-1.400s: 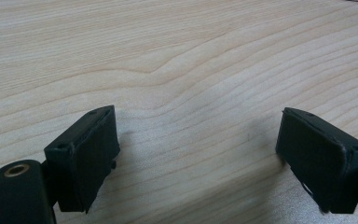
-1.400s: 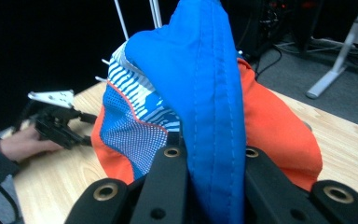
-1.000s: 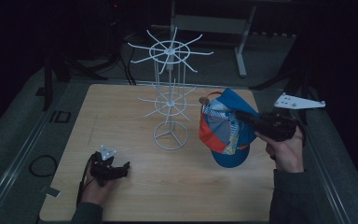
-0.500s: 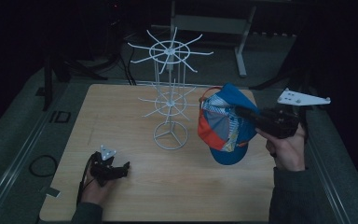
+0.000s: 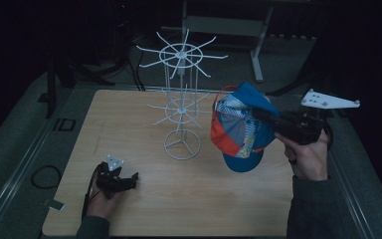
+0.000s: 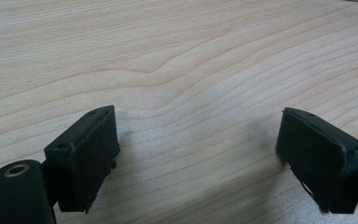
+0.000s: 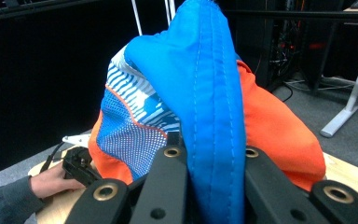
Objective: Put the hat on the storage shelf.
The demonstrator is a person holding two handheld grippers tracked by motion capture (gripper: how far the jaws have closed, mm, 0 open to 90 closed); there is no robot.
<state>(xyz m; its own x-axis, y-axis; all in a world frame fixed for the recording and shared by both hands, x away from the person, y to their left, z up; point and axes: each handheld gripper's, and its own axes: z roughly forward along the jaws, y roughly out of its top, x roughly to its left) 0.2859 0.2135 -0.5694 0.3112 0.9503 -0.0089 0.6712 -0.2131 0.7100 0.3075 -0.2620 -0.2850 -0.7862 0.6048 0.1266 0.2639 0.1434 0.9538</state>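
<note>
Two grippers work here: the left gripper point(image 5: 129, 178) rests spread and empty on the bench point(image 5: 144, 209). At centre stands the white wire rack point(image 5: 181, 107). On the right, the right gripper point(image 5: 254, 113) pinches the blue-and-orange cap point(image 5: 236, 132), aloft just beside the rack; its brim could snag a prong and tip the stand.

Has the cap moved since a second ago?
Barely: the cap in the right hand-held gripper sits about as far right of the white wire rack.
</note>
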